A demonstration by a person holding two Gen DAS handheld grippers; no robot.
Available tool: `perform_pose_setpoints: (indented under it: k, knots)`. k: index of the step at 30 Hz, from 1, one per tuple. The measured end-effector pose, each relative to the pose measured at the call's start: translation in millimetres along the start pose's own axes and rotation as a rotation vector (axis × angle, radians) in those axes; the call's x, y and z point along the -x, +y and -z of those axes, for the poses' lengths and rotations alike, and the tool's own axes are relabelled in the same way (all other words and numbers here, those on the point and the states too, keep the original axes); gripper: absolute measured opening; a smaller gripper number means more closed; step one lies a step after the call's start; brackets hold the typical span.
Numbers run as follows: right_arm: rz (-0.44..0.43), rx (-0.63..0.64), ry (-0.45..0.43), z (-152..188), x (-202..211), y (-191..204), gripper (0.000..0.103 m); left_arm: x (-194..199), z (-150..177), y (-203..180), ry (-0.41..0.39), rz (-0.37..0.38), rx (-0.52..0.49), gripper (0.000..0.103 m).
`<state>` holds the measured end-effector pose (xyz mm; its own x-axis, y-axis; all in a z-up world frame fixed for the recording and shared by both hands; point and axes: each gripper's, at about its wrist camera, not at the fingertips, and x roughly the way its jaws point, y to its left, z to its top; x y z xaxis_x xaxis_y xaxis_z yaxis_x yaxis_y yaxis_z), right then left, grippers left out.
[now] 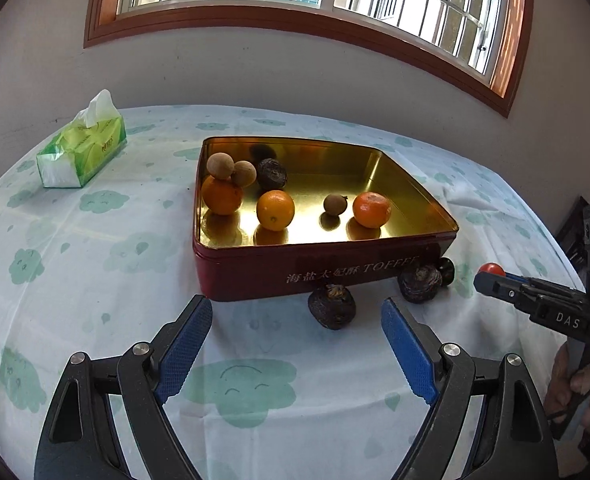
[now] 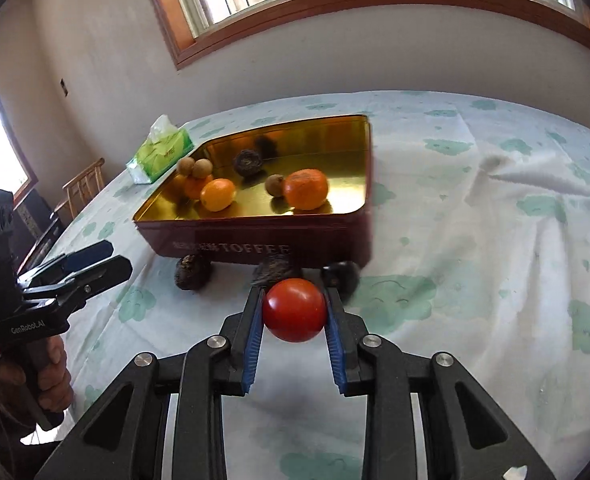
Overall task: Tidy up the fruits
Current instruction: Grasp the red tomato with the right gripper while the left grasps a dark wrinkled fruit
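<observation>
The red toffee tin (image 1: 315, 270) sits open on a table covered by a pale cloth printed with green clouds (image 1: 95, 240), and bare cloth lies on every side of it, widest to the right of the tin in the right wrist view. Against the tin's near wall three dark, rough-skinned fruits (image 1: 332, 306) rest on the cloth; the rightmost one (image 2: 341, 274) is blurred in the right wrist view and half hidden behind the middle one in the left wrist view. The left gripper (image 1: 297, 322) hangs in front of the tin with its blue pads spread wide and nothing between them. The right gripper (image 2: 294, 298) is pinching a small red tomato (image 2: 294, 310) between its pads, held in front of the tin's near right corner, above the cloth. Inside the tin's gold interior lie three orange citrus fruits (image 1: 275, 210), three small tan round fruits (image 1: 220, 165), two of them sitting by the leftmost orange, and one dark rough fruit (image 1: 272, 174) towards the back. A green tissue pack (image 1: 83, 152) lies well left of the tin. A hand (image 2: 53, 380) grips the left tool's handle.
</observation>
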<state>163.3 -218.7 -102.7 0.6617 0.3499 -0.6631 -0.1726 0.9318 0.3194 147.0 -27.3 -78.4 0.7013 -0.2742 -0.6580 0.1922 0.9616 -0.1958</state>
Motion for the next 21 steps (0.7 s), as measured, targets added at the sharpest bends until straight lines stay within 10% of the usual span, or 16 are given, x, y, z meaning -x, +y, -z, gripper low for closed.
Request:
perform_pose_setpoints:
  k: [17,21]
  knots:
    - [0.018,-0.139,0.007,-3,-6,-57,0.027,-58,-7,-32,0.135,-0.117,-0.006,0.062]
    - [0.022,-0.136,0.027,-3,-9,-55,0.027,-57,-7,-34,0.13,-0.139,-0.016,0.035]
